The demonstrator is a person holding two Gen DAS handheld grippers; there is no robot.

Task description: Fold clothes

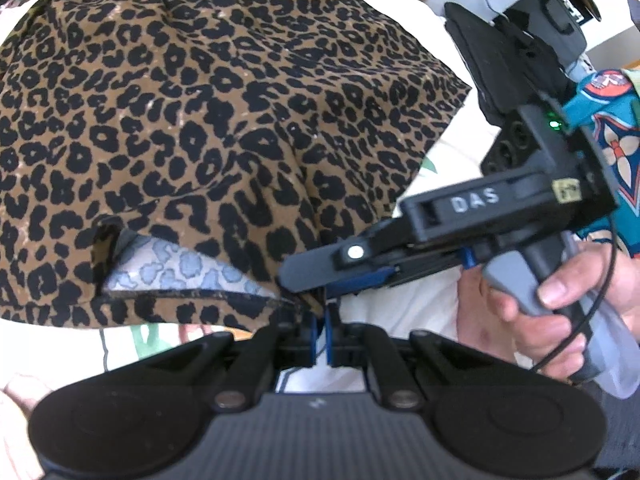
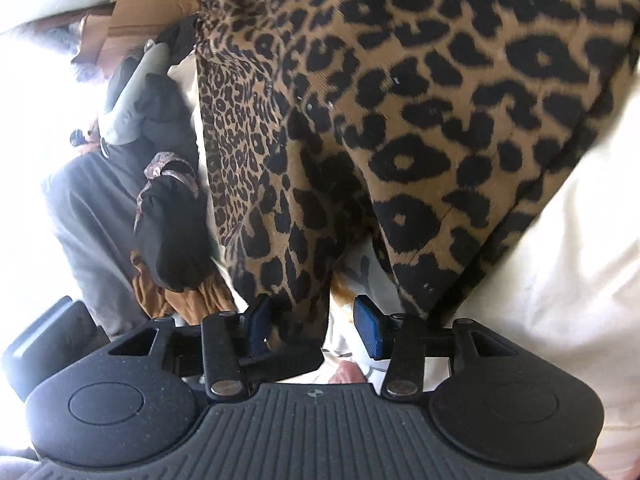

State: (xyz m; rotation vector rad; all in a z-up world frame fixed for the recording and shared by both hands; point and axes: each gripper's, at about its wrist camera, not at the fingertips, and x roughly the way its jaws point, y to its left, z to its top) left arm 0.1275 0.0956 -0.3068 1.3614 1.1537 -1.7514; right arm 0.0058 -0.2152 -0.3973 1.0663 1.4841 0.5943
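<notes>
Leopard-print brown-and-black fabric garment (image 1: 224,120): spread on white bedding (image 1: 432,304), gathered waistband at far end, hem nearest, long axis running away from camera | left tongs (image 1: 322,330): clenched on hem corner, pale blue lining showing beside it | right tongs (image 2: 316,320): parted, cloth edge between blue pads (image 2: 370,320), not squeezed

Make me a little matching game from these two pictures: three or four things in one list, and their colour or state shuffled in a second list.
Things:
1. left gripper
2. right gripper
3. leopard-print garment
4. bedding

Descriptions:
A. plain cream white
B. jaws apart, fabric loose between them
C. brown with black spots
D. pinched shut on a hem

Pairs: 1-D, 2-B, 3-C, 4-A
</notes>
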